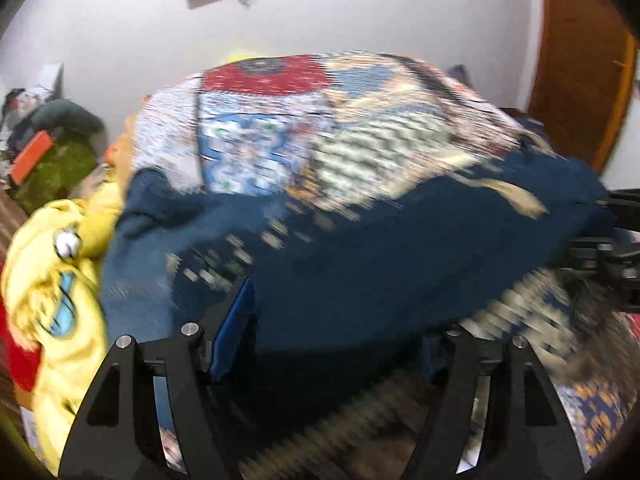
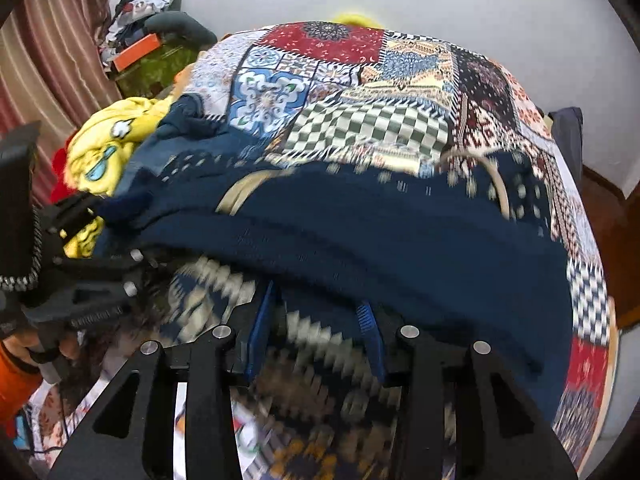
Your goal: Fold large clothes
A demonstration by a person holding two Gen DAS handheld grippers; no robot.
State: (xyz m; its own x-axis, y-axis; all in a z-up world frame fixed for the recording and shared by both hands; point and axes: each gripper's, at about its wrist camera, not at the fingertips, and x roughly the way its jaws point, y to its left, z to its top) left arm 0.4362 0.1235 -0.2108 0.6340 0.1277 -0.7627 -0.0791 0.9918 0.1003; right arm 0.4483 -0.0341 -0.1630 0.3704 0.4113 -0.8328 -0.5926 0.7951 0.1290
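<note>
A navy garment with pale woven bands lies spread across the patchwork bedcover; its near edge drapes toward both cameras. My left gripper stands open, its blue pads far apart, with the navy cloth lying loose over the gap and hiding the right fingertip. In the right wrist view the same garment covers the near half of the bedcover. My right gripper is open more narrowly, its pads apart at the garment's hem; zigzag-patterned cloth shows between them, unpinched. The left gripper's body shows at the left edge.
A crumpled yellow garment lies at the bed's left side over something red. Beyond it a green bag with an orange box sits by a striped curtain. A wooden door stands on the right. An orange sleeve is at bottom left.
</note>
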